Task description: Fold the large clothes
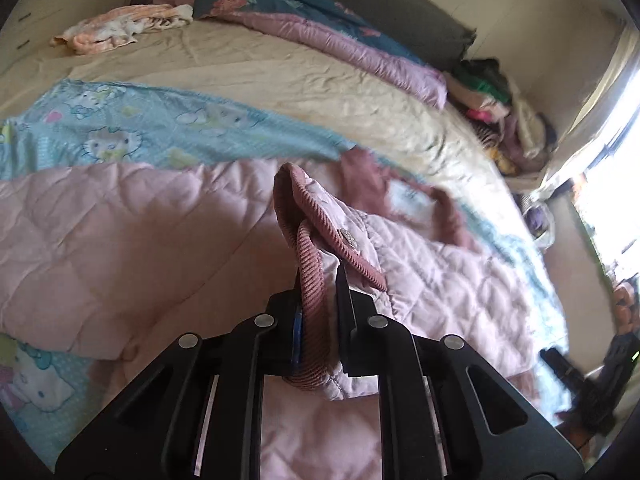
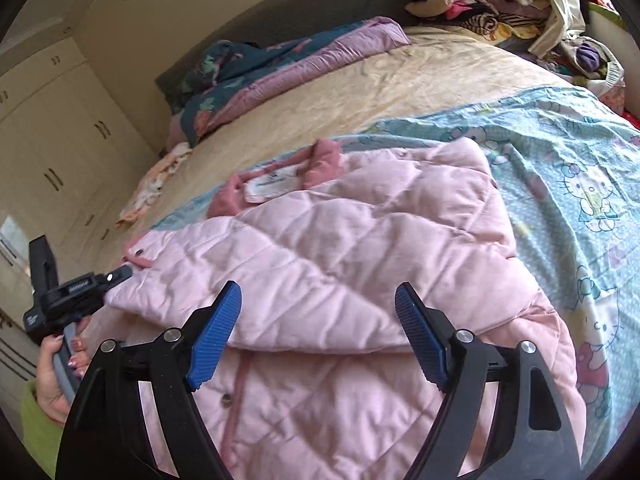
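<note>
Left gripper (image 1: 320, 280) clamped on the corduroy cuff (image 1: 310, 276) of the pink quilted jacket (image 1: 132, 236), cuff lifted off the fabric, snap button (image 1: 349, 239) facing up. Jacket spread over a blue cartoon-print sheet (image 1: 132, 128) on the bed (image 1: 280, 76). Collar with white label (image 1: 410, 200) lies beyond the cuff. Floral quilt (image 1: 320, 28) bunched at the far end, clothes pile (image 1: 500, 112) at right.
</note>
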`<state>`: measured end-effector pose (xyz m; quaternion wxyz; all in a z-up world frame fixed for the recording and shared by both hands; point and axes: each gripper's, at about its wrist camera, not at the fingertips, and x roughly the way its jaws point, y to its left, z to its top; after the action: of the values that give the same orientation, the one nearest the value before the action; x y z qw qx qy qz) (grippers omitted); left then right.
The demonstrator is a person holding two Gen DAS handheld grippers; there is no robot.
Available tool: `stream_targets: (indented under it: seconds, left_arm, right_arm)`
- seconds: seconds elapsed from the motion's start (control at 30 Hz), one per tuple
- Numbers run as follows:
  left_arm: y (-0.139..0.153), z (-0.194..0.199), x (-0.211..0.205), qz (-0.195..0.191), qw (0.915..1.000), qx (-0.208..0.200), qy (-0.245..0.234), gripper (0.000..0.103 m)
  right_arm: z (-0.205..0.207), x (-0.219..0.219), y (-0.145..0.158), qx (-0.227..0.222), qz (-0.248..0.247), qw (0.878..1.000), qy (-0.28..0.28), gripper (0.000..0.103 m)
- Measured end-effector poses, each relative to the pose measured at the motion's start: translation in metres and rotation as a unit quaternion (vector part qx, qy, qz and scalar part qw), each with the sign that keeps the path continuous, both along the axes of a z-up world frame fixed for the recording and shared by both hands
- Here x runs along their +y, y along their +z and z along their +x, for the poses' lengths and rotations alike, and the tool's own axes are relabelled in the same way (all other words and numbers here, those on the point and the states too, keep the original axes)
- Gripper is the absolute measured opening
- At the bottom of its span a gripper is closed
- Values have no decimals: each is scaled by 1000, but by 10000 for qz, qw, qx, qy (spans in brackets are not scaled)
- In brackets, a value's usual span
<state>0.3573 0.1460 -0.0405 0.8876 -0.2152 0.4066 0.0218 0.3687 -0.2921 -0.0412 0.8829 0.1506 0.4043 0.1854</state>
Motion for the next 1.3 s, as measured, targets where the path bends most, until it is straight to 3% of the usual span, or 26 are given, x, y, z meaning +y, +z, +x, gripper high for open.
stream_targets:
  seconds: [0.27,0.57,0.77,0.87,0.93,1.0,1.3]
  left_arm:
    - [-42,-4,1,135,9990,420,37,10]
    - [-44,-11,-3,172,9988,459,-12,17]
    - [-31,-22,-5,244,9989,398,-7,39]
    - [-20,-29,-5,327,9990,317,19,62]
    - [-13,-33,-4,375,9989,260,59,83]
    - [-7,-39,0,312,9992,191,151,94]
    - [6,-62,22,198,9988,149,423,94]
  right_arm:
    - [23,-2,-36,617,-413,9970,-220,78]
    - [24,1,-63,718,-523,9953,-396,78]
    - [6,9,-45,497,-385,9976,-302,86]
    - [-4,13,-35,363,-197,9987,-287,87]
    - [-10,15,-28,331,-18,9991,-250,90]
    - [-15,20,-22,284,20,9993,-230,94]
    - [-35,55,13,-77,56,10000,24,98]
